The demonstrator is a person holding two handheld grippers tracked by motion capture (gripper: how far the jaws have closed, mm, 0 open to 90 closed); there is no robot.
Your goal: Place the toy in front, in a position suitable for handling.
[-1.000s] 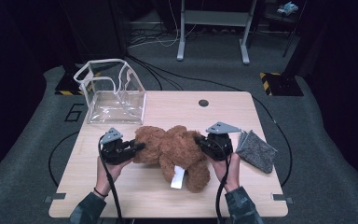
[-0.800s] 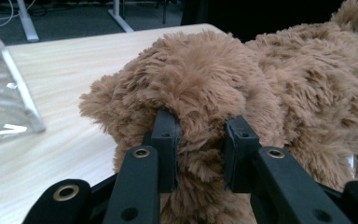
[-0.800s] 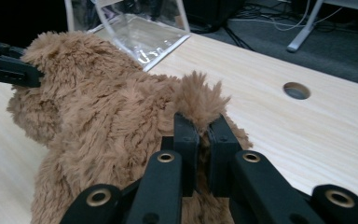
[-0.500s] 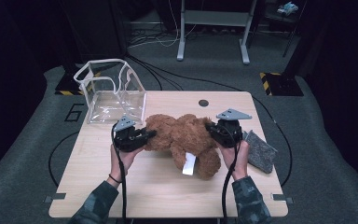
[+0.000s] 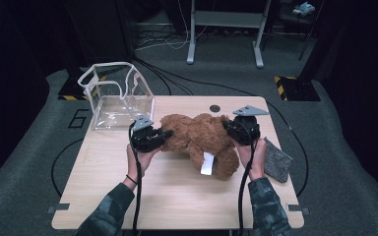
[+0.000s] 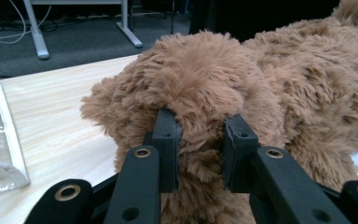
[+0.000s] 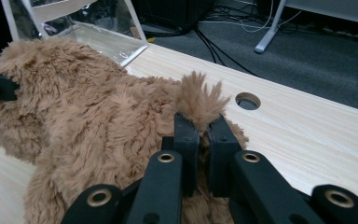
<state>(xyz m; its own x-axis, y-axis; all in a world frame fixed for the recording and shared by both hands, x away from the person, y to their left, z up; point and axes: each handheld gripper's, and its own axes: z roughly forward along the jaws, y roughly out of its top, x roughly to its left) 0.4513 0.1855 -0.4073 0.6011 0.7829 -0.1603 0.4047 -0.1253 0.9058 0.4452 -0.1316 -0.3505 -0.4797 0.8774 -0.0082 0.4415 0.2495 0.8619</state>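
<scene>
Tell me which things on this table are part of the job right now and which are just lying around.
In the job: plush bear, left gripper and right gripper, both clamped on it; probably the clear bag.
Lying about: grey cloth.

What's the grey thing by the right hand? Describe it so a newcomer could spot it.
Start at the wooden table and go to its right edge, just past the right gripper pinching the brown plush toy. There lies a small grey felt-like pad, flat and speckled, the table's one grey item.
</scene>
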